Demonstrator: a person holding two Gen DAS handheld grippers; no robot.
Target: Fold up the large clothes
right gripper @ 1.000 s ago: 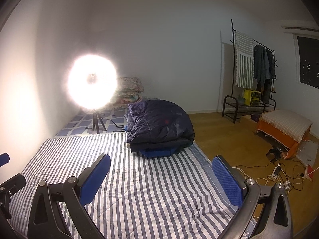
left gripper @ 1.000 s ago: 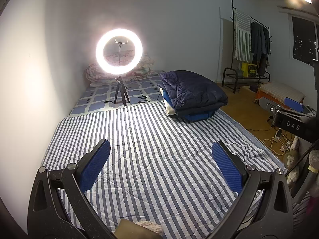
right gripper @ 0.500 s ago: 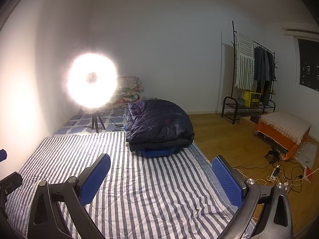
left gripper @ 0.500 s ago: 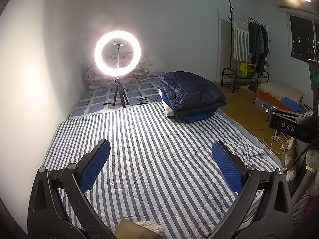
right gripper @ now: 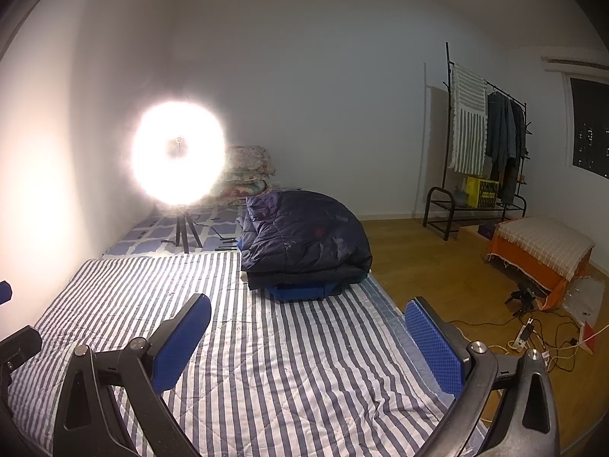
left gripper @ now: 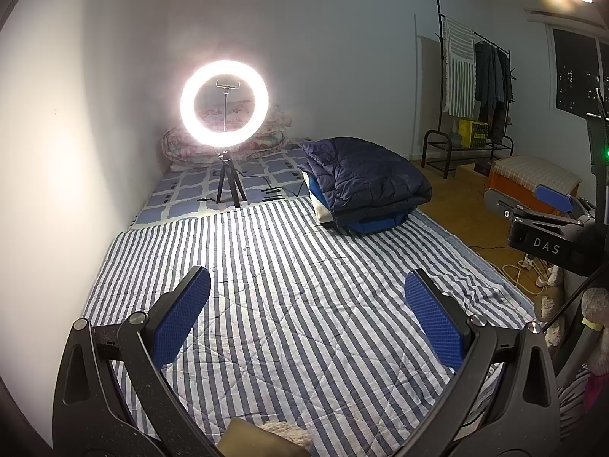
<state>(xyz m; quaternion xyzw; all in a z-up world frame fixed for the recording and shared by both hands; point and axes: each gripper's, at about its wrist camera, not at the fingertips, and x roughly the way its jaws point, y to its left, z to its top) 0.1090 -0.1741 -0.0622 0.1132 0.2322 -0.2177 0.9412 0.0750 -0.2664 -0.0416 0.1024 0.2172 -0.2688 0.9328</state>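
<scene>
The striped quilt (left gripper: 304, 304) lies spread flat over the floor bed, and it serves here as the landmark. It looks laid out as a working surface, with its broad middle bare for folding. At the quilt's far right corner sits the navy puffer garment (left gripper: 365, 179), already bundled on top of a blue item (left gripper: 375, 224) in 1 stack, probably set there to keep the middle free.

The left gripper (left gripper: 306, 299) hangs above the quilt's near half, released and grasping nothing. The right gripper (right gripper: 308, 327) hangs over the quilt's right edge, also spread wide and empty.

Beyond the quilt's far edge stands a ring light (left gripper: 224, 103) on a tripod. Right of the quilt is wooden floor (right gripper: 437, 266) with cables (right gripper: 533, 339), which a sweeping arm might snag. The left edge meets the wall (left gripper: 76, 133), so there is little room there.
</scene>
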